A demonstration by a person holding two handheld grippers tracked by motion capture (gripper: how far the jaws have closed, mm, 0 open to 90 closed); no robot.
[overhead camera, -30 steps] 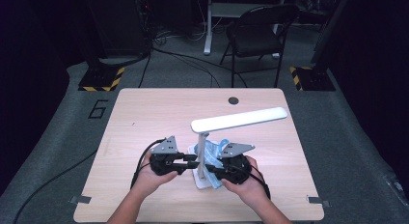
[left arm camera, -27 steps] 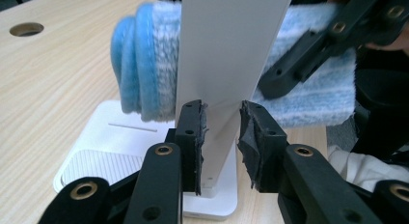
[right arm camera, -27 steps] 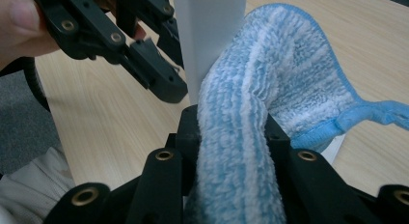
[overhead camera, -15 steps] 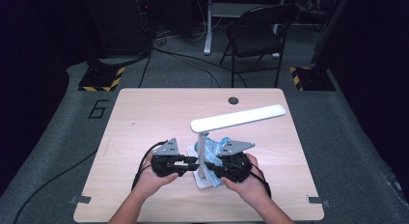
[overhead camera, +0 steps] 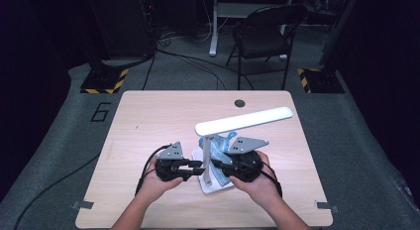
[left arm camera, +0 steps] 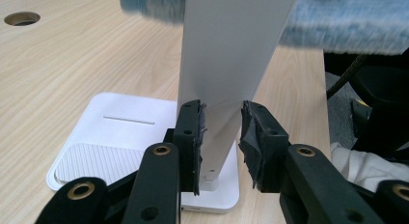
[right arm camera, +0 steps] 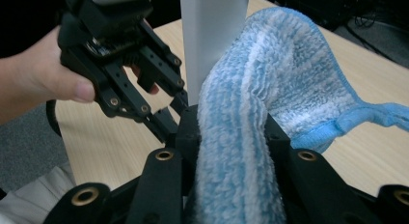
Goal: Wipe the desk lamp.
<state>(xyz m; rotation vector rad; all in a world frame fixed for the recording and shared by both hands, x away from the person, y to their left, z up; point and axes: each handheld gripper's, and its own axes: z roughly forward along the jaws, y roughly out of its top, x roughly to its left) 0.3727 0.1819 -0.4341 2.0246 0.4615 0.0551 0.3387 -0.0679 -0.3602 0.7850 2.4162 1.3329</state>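
A white desk lamp stands on the table near the front, with a flat base, an upright post and a long head. From the left, my left gripper is shut on the lower post, one pad on each side, just above the base. From the right, my right gripper is shut on a blue terry cloth. The cloth lies against the post. Beyond the cloth, the left gripper is seen in a hand.
The wooden table has a round cable hole at its far edge. A black chair and cables stand on the floor beyond. Cables trail from both grippers toward the front edge.
My right gripper has risen a little along the post with the cloth. The left gripper and the lamp have stayed where they were.
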